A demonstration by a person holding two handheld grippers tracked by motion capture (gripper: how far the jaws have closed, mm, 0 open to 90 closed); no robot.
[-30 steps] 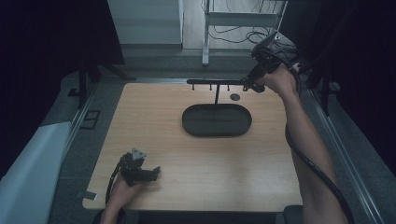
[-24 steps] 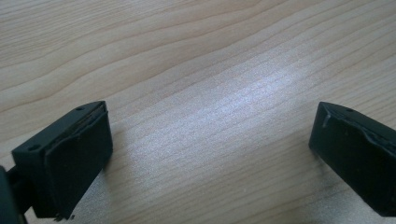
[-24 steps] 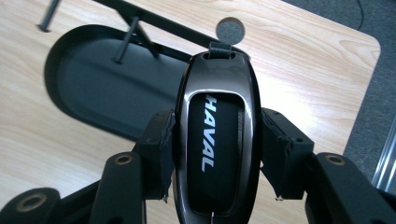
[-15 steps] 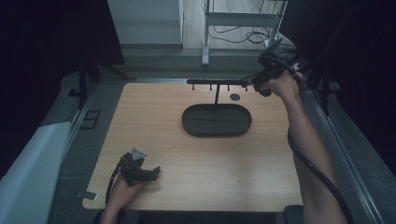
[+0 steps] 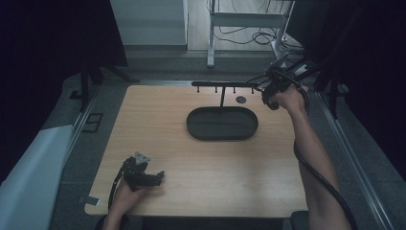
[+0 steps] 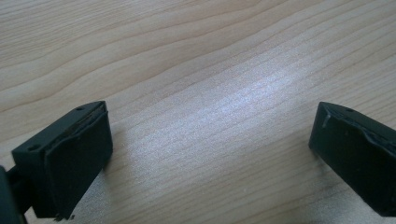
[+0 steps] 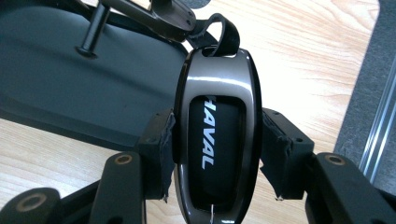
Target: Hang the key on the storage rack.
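Observation:
A black key fob (image 7: 215,135) marked HAVAL, with a dark glossy frame and a black loop (image 7: 223,33) on top, is clamped in my right gripper (image 7: 215,154). The loop sits right at the end of the black hook rail (image 7: 154,14); whether it hangs on a peg I cannot tell. In the high view my right gripper (image 5: 269,90) is held up at the right end of the rail (image 5: 222,85), above the black oval tray (image 5: 222,123). My left gripper (image 5: 143,176) rests low on the table (image 5: 158,115) near the front left corner, jaws wide apart over bare wood (image 6: 210,107).
A small dark round disc (image 5: 241,99) lies on the table behind the tray. A short peg (image 7: 91,30) hangs from the rail over the tray. Table edge and grey floor with a metal strip (image 7: 378,140) lie just right of the right gripper.
The right hand has shifted slightly right and back along the rail's end, tilting the gripper. The left gripper has stayed put.

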